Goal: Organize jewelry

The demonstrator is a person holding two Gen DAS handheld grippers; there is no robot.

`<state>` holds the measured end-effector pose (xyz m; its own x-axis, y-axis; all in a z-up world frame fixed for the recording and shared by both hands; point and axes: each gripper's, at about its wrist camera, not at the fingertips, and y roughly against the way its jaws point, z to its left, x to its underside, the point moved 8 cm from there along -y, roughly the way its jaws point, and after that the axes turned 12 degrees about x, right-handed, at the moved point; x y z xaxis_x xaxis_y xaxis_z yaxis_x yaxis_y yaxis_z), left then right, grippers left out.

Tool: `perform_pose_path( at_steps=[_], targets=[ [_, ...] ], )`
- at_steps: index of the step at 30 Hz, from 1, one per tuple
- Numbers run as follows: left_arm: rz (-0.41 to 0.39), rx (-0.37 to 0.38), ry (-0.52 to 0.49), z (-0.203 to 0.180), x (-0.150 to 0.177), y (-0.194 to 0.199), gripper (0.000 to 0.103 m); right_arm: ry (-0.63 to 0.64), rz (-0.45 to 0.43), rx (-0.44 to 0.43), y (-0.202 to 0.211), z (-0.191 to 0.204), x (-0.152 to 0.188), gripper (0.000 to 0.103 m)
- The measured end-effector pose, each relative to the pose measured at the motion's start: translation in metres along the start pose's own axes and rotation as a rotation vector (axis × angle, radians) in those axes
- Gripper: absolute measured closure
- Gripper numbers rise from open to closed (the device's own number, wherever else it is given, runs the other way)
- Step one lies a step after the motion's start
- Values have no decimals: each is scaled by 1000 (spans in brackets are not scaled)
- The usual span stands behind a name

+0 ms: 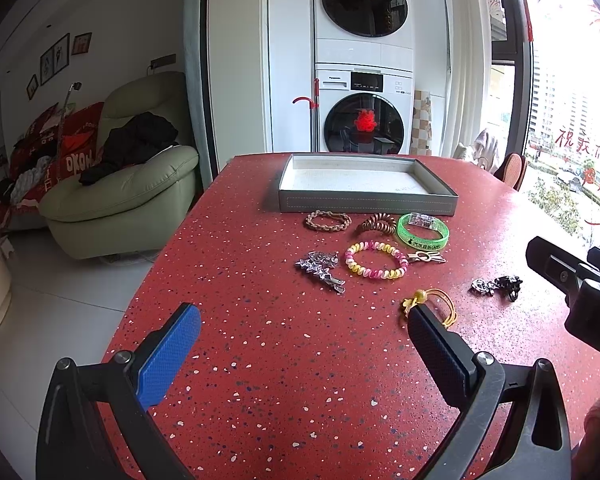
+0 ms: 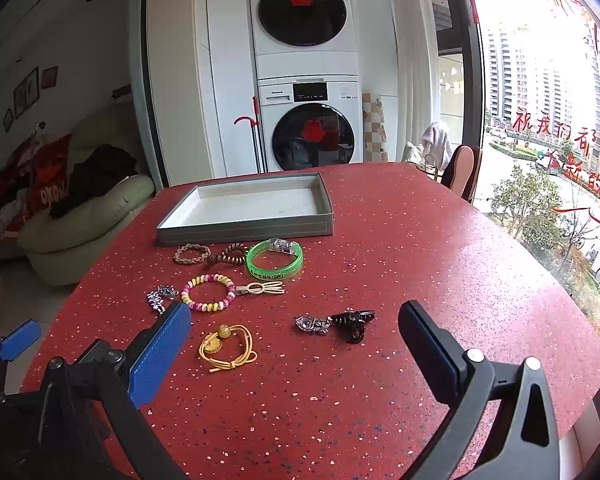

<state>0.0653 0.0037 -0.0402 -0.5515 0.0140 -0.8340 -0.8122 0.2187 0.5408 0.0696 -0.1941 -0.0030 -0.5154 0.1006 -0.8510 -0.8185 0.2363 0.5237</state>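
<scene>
Left wrist view: my left gripper (image 1: 304, 328) gapes empty over the table (image 1: 260, 360); right gripper (image 2: 296, 328) likewise, tray (image 2: 244, 232) at eleven o'clock.

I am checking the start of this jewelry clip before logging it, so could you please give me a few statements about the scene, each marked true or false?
1. The grey tray has nothing in it. True.
2. The green bangle lies on the table beside the tray's near wall. True.
3. The left tongs are shut on the yellow cord bracelet. False: they are open and hold nothing; the bracelet lies on the table.
4. The black claw clip sits inside the tray. False: it lies on the red table, next to a silver ornament.
5. The right tongs are open. True.
</scene>
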Motion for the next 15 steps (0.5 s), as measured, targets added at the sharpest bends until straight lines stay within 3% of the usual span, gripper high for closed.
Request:
perform_pose_path(
  at_steps=[15],
  targets=[
    [4, -5, 4, 2, 1, -1, 0, 0, 1, -3, 0, 0, 0, 0]
  ],
)
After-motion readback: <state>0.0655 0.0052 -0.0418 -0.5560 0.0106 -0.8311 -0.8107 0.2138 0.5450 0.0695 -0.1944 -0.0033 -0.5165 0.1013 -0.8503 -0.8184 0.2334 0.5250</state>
